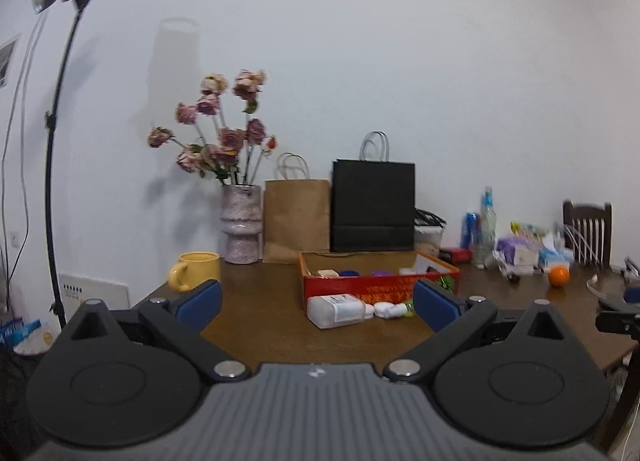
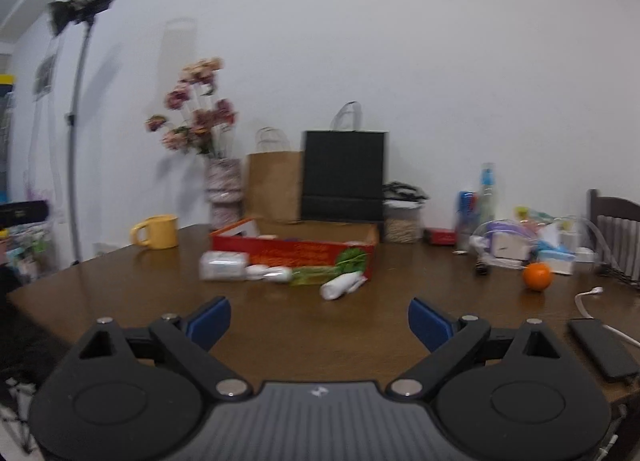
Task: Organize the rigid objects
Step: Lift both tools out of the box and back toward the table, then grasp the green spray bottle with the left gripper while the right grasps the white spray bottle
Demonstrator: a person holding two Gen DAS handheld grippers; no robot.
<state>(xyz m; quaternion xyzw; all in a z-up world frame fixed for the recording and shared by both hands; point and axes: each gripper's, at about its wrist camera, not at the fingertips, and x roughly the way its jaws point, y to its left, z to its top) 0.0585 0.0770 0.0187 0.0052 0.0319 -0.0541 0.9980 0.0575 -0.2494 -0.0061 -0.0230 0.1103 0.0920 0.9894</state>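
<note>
A yellow mug [image 1: 195, 270] is seen left of the red box [image 1: 376, 287], set back from the work zone, likely not part of the sort. The box serves as the landmark: open-topped, already holding small items, so it is judged the collection bin. Against its front wall lie a white bottle [image 1: 335, 310] and a smaller white bottle [image 1: 390, 309]; a white tube [image 2: 341, 286] lies just before its right corner. All are on their sides, presumably awaiting transfer. An orange [image 2: 537, 276] sits well right of the box.

Left gripper [image 1: 317, 302]: fingers spread apart, nothing held, aimed at the bottle. Right gripper [image 2: 320, 319]: likewise spread, empty, short of the tube.
</note>
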